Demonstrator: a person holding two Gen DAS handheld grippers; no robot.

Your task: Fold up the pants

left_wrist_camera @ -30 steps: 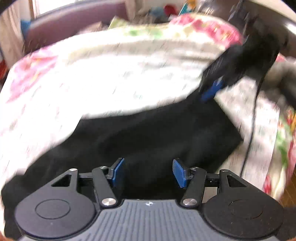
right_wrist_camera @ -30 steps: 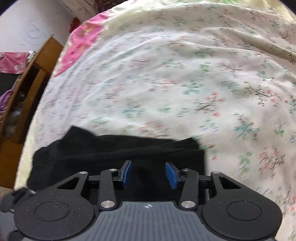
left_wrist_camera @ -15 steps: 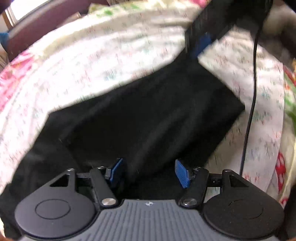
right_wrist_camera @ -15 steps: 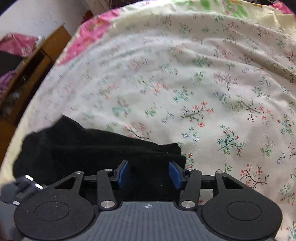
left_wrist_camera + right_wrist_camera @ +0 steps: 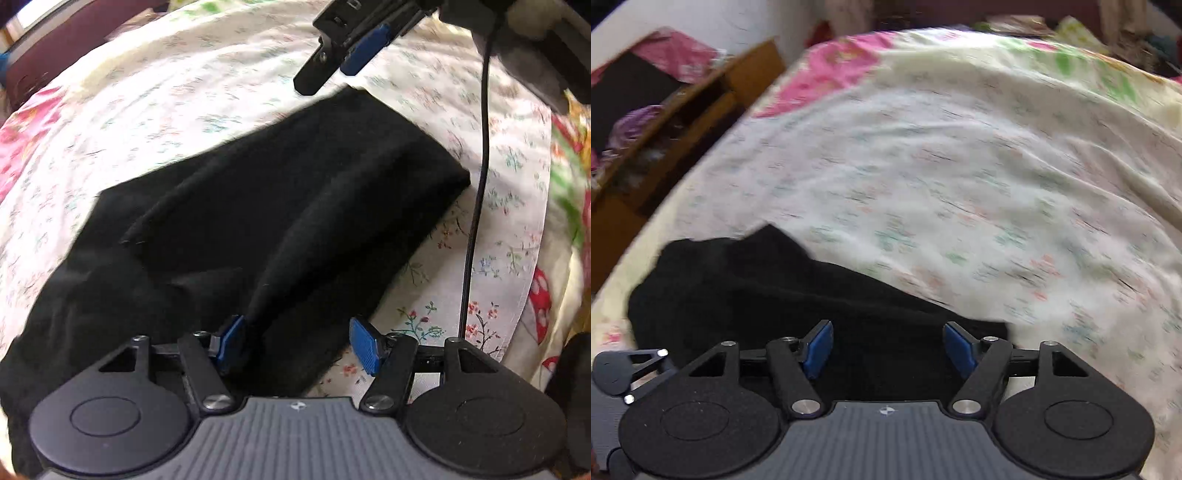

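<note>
Black pants point(image 5: 280, 206) lie folded in a long band on a floral bedsheet point(image 5: 184, 96). My left gripper point(image 5: 297, 347) hangs low over their near end, jaws wide apart. A raised ridge of cloth leans on its left pad point(image 5: 231, 345), while the other pad is over the sheet at the pants' edge. In the left wrist view, my right gripper point(image 5: 328, 74) hovers just above the pants' far end. The right wrist view shows it point(image 5: 889, 349) with the pants point(image 5: 768, 291) beneath. Its jaws are opening and the pads press on nothing.
A black cable point(image 5: 476, 206) hangs down across the sheet to the right of the pants. Wooden furniture point(image 5: 683, 122) with pink cloth on it stands past the bed's left edge. A dark headboard or sofa point(image 5: 74, 40) lies behind the bed.
The right gripper's jaws have spread wide and it has lifted off the pants' end. The left gripper has dropped closer, and a cloth ridge now leans on its left pad.
</note>
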